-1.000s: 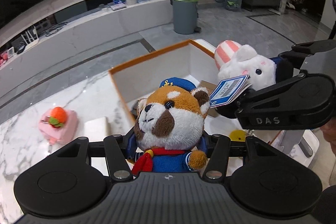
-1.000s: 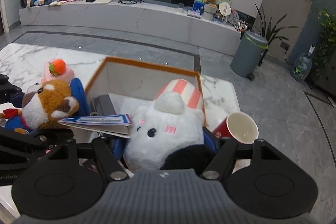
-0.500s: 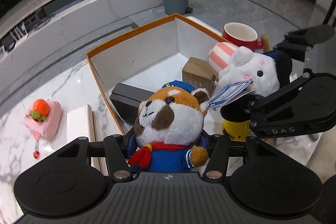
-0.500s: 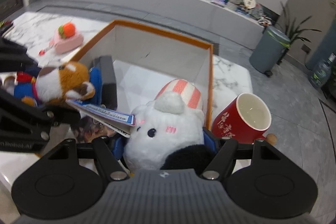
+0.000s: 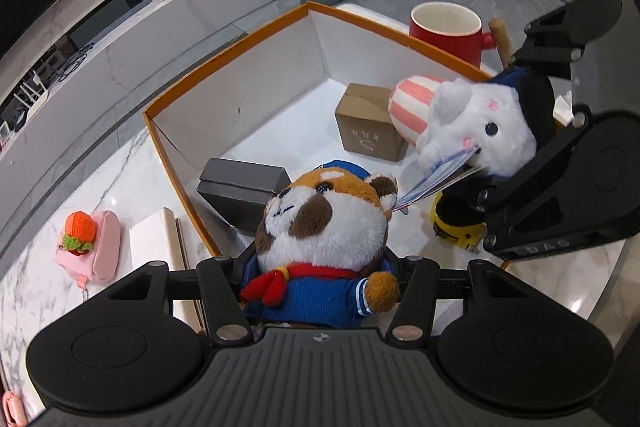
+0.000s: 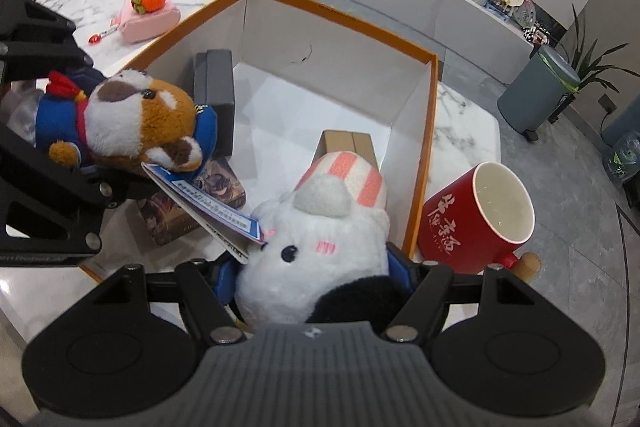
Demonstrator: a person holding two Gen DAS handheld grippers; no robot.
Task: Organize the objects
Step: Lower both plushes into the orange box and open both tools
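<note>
We squeeze the red panda toy (image 5: pixel 326 223) in our left tool (image 5: pixel 320 291) and the white bunny toy (image 6: pixel 320 251) in our right tool (image 6: pixel 316 291), both over the orange box (image 6: pixel 428 131).

Two plush toys were in view: one red panda (image 5: pixel 324 223) and one white rabbit (image 6: pixel 320 255). One orange-rimmed box (image 5: pixel 240 99) contained one grey case (image 5: pixel 240 191), one brown carton (image 5: pixel 368 127), one yellow tape measure (image 5: pixel 452 227) and one illustrated packet (image 6: pixel 188 203). Outside it stood one red mug (image 6: pixel 476 219) and lay one pink pouch (image 5: pixel 90 247). Two grippers, the left gripper (image 5: pixel 320 291) and the right gripper (image 6: pixel 316 291), were present.
</note>
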